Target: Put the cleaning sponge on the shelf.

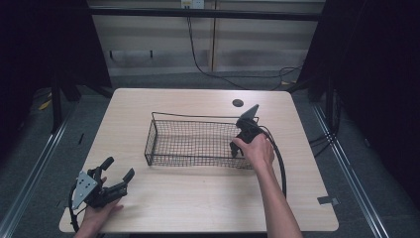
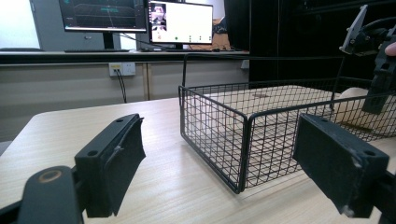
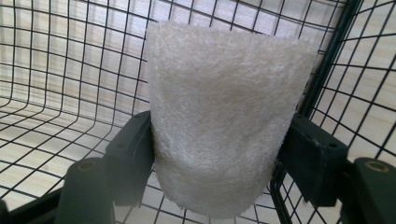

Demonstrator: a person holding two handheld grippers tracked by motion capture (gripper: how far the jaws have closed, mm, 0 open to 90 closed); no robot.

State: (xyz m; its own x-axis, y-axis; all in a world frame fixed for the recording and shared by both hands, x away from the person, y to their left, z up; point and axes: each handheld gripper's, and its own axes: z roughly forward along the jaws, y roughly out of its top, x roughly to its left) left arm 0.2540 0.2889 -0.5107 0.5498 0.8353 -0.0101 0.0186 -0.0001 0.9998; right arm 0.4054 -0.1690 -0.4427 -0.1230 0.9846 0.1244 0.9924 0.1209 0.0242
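Cloth (image 3: 219,121), a cream fuzzy piece, sits pinched between the right gripper's (image 3: 217,158) jaws, bowed and standing up along them, low inside the basket (image 1: 163,144) at its right end wall. Left gripper (image 1: 116,173) rests well apart at the table's (image 1: 198,198) near-left corner, jaws wide and empty.

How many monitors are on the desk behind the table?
2: a dark-screened monitor at the upper left of the left gripper view, and a bright white monitor just to its right. Others may be out of frame.
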